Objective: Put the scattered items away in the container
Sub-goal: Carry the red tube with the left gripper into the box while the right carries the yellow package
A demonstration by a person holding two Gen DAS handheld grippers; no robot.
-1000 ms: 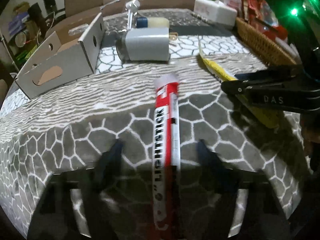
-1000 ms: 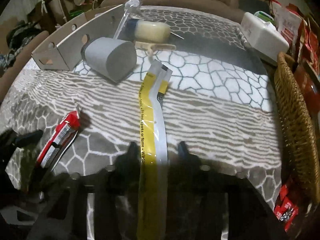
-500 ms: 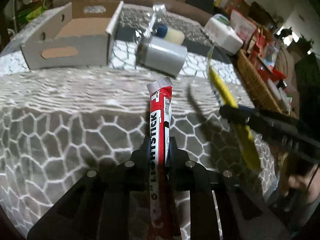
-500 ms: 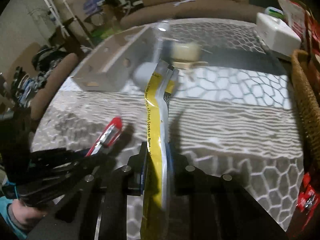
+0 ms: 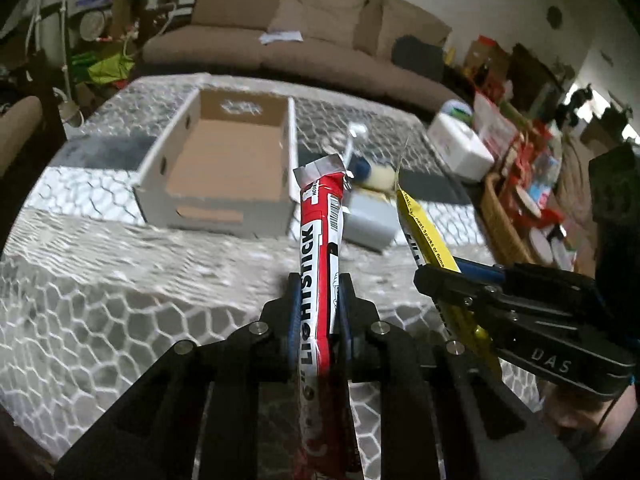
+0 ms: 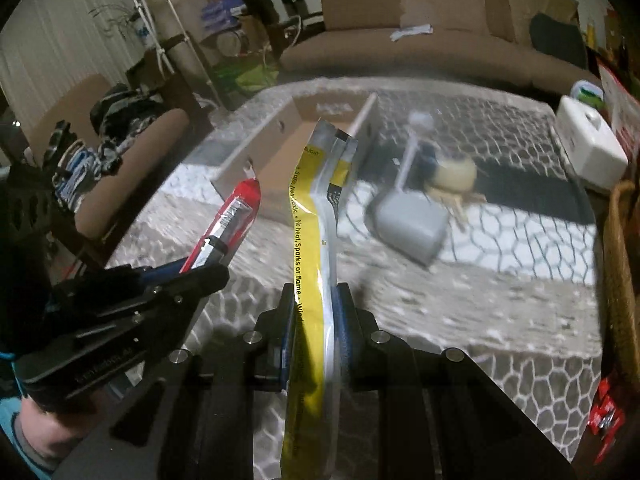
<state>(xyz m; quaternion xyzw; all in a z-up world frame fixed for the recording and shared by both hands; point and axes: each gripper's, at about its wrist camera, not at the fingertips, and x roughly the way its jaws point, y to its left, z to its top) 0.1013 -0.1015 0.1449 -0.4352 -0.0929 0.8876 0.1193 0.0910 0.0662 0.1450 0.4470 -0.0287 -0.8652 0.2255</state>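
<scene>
My left gripper (image 5: 318, 292) is shut on a red lightstick packet (image 5: 320, 240), held up off the patterned table cover (image 5: 120, 300). My right gripper (image 6: 316, 300) is shut on a yellow lightstick packet (image 6: 310, 220), also lifted. Each wrist view shows the other gripper beside it: the right gripper (image 5: 424, 276) with its yellow packet (image 5: 424, 232), the left gripper (image 6: 216, 274) with its red packet (image 6: 236, 216). The open cardboard box (image 5: 224, 160), (image 6: 280, 148) stands ahead at the far left, with nothing visible inside.
A grey cylinder (image 5: 370, 220), (image 6: 412, 228) lies right of the box, with a cream and blue item (image 6: 452, 172) and a clear wrapped piece (image 6: 416, 136) behind it. A white box (image 5: 460, 148) and a wicker basket (image 5: 500, 216) sit along the right edge. A sofa (image 5: 300, 40) is behind.
The left gripper closed on the red packet, and both grippers rose off the table with their packets. The cardboard box now shows from above, more centred ahead.
</scene>
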